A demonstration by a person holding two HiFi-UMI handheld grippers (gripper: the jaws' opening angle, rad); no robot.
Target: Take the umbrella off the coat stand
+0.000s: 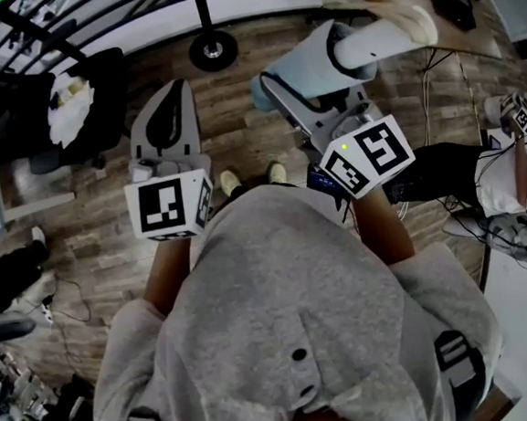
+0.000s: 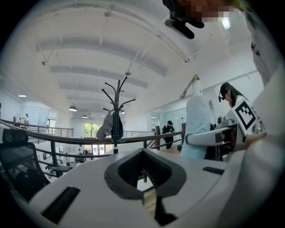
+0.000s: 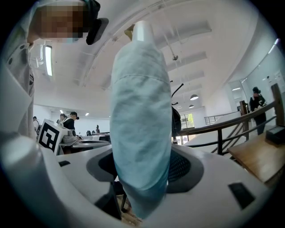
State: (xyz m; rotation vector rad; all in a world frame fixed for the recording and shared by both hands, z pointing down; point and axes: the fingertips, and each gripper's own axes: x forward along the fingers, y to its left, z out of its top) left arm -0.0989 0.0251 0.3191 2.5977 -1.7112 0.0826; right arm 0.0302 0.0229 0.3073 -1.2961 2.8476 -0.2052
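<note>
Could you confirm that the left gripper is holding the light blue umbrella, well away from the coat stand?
Not quite: it is the right gripper that holds the umbrella, its jaws closed round the fabric, as the right gripper view shows. The left gripper has nothing between its jaws. The umbrella is indeed well away from the coat stand.

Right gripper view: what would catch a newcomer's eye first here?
A pale blue folded fabric umbrella fills the middle of the right gripper view, clamped between the jaws of the right hand-held gripper. In the left gripper view, a black metal coat stand rises at the centre in the distance, a grey cap hanging on it.
</note>
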